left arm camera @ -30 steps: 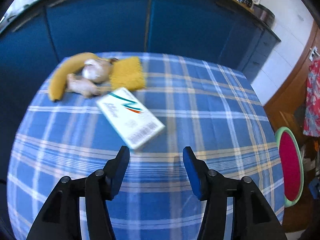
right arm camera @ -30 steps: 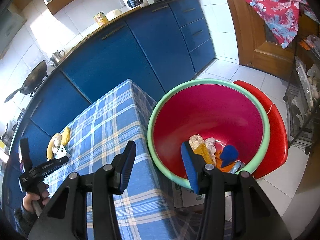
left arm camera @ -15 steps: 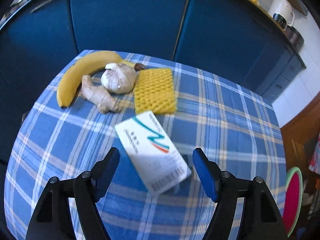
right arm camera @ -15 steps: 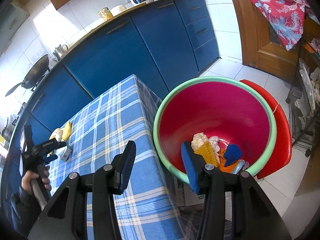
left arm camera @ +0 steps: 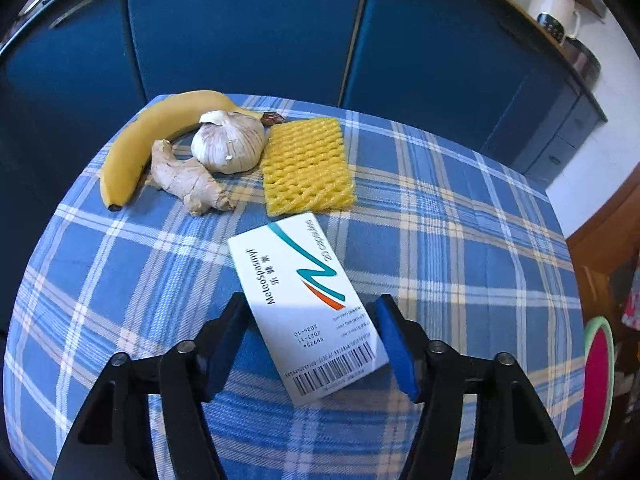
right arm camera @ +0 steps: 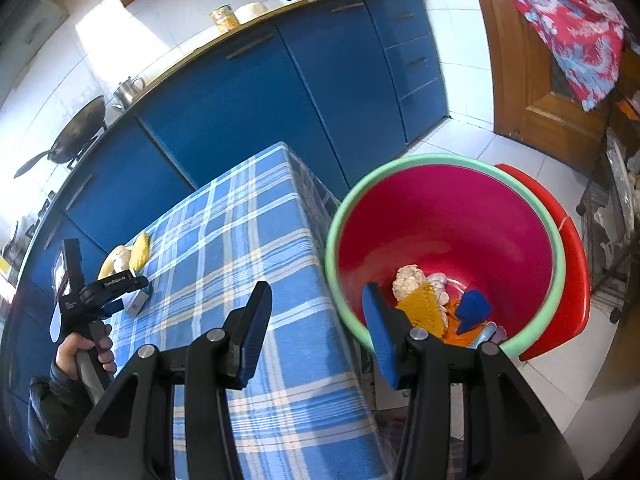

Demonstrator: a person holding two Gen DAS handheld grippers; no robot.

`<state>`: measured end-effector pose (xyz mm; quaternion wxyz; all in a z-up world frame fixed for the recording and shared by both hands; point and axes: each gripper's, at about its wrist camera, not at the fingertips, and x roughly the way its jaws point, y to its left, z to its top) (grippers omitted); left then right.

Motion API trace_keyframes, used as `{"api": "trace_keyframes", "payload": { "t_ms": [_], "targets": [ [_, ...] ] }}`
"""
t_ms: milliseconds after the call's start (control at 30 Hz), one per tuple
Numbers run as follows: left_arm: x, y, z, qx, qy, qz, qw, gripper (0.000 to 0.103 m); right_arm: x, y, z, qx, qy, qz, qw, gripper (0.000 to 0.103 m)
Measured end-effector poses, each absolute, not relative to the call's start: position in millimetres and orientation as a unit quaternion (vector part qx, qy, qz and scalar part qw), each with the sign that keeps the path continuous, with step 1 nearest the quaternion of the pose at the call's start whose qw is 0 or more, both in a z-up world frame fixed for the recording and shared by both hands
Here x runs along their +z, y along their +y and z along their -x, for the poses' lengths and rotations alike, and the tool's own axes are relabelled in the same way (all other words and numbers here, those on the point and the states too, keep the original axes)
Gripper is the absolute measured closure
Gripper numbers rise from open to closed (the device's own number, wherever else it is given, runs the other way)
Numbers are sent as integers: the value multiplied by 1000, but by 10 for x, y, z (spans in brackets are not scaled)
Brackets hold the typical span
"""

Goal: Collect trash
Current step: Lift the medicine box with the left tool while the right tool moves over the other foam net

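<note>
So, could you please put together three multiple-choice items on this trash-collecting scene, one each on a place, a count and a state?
1. Where does the white medicine box lie?
A. in the basin
B. on the checked tablecloth
C. on the floor

2. How many yellow foam nets are on the table?
A. one
B. two
C. three

3. What do the right tongs hold?
A. a banana
B. a box
C. nothing

Answers: 1 B, it lies flat on the cloth between the closing left tongs; 2 A, a single foam net lies beside the garlic; 3 C, nothing sits between their pads.

The pink basin (left arm camera: 596, 392) is cut off at the edge.
</note>
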<state>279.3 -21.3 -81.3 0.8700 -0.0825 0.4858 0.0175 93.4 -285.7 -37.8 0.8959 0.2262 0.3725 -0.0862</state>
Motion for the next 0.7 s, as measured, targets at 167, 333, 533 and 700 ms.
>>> {"api": "trace_keyframes", "payload": {
  "t_ms": [167, 333, 533, 700],
  "targets": [
    [-752, -48, -2630, 2, 481, 74, 874, 44, -272, -2632, -1009, -70, 375, -214, 899, 53],
    [-604, 255, -2484, 4, 462, 68, 884, 44, -163, -2313, -1129, -50, 375, -200, 904, 53],
    [-445, 637, -2436, 28, 436, 56, 898, 44, -95, -1846, -1383, -19, 379, -181, 907, 53],
    [-424, 930, -2465, 44, 422, 76, 903, 44, -51, -1369, -1716, 15, 378, -162, 911, 53]
  ]
}}
